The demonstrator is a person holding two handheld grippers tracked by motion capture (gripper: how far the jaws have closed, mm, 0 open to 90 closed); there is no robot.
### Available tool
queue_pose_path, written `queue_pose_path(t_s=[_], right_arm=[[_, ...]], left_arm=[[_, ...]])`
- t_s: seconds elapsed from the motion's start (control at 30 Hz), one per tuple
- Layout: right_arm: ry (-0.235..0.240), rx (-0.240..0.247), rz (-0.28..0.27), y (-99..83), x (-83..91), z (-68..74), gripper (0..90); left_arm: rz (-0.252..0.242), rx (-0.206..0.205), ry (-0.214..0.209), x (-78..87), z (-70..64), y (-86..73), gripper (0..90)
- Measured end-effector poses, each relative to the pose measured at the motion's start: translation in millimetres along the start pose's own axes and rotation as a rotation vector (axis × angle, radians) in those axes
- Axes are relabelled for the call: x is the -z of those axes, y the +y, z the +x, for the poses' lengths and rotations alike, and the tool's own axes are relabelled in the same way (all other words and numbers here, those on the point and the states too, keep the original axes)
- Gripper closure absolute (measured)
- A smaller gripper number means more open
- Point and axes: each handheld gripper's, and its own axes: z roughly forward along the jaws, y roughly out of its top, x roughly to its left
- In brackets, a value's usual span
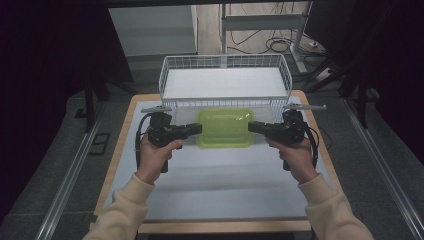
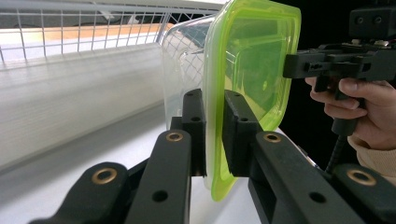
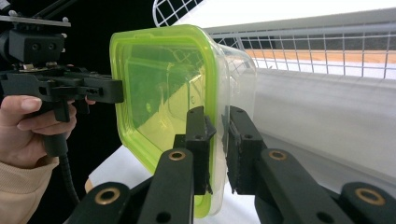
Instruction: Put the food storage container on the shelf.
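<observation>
A clear plastic container with a lime-green lid [image 1: 224, 128] sits between my two grippers, just in front of the white wire basket [image 1: 172, 75]. My left gripper [image 1: 199, 128] is shut on the lid's left rim. The left gripper view has the rim pinched between its jaws [image 2: 214, 116] and the green lid [image 2: 252, 60] beyond them. My right gripper [image 1: 250, 127] is shut on the opposite rim. Its own view has its jaws [image 3: 217, 128] clamped over the lid edge and the container [image 3: 159, 88] stretching away. I cannot tell whether the container rests on the table.
The basket's front wall [image 1: 225, 102] stands right behind the container. A white mat [image 1: 220, 185] covers the wooden table, with open room toward the person. Dark floor and metal rails [image 1: 70, 175] flank the table. Each gripper view catches the other gripper: [image 2: 327, 63], [image 3: 70, 88].
</observation>
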Motion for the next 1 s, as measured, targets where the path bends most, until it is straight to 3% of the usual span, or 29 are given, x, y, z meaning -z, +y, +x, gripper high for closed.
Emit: queue_pose_path(t_s=[1.0], right_arm=[[-0.013, 0.03, -0.043, 38.9, -1.8, 0.5, 79.9]], left_arm=[[-0.014, -0.024, 0.021, 0.8, 3.2, 44.5, 80.9]])
